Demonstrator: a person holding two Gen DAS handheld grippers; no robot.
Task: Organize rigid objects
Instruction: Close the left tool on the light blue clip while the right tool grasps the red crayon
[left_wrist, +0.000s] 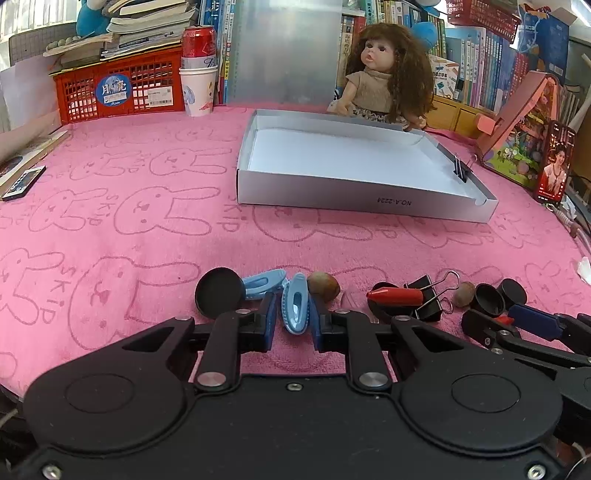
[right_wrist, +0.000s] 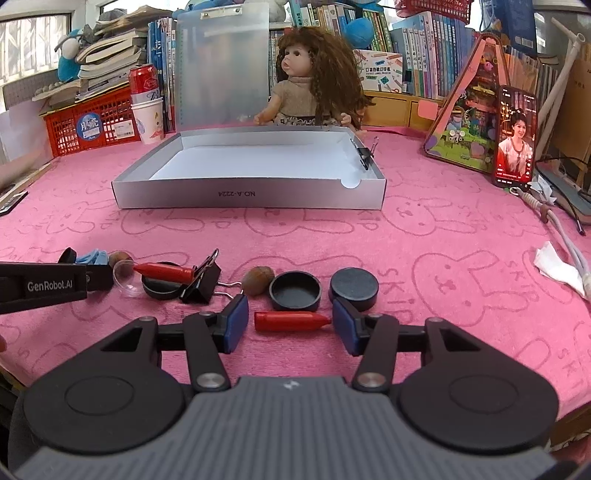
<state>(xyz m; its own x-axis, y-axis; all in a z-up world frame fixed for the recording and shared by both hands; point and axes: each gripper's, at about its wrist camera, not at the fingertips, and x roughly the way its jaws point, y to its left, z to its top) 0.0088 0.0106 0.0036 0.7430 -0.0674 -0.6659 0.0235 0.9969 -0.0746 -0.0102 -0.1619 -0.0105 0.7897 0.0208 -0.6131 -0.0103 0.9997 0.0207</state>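
The pink cloth (right_wrist: 424, 229) covers the table; on it the open grey box (right_wrist: 251, 192) sits well behind the row of small things, presumably where they belong; it holds one binder clip (right_wrist: 365, 154) on its right wall. The left gripper (left_wrist: 293, 314) seems clenched on a blue hair clip (left_wrist: 296, 308), though contact is hard to confirm; the right gripper (right_wrist: 290, 321) stands spread around a red crayon (right_wrist: 291, 320), untouched, ready to close.

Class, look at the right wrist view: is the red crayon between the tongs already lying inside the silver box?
No: the red crayon lies on the pink cloth between the open right tongs, well short of the silver box.
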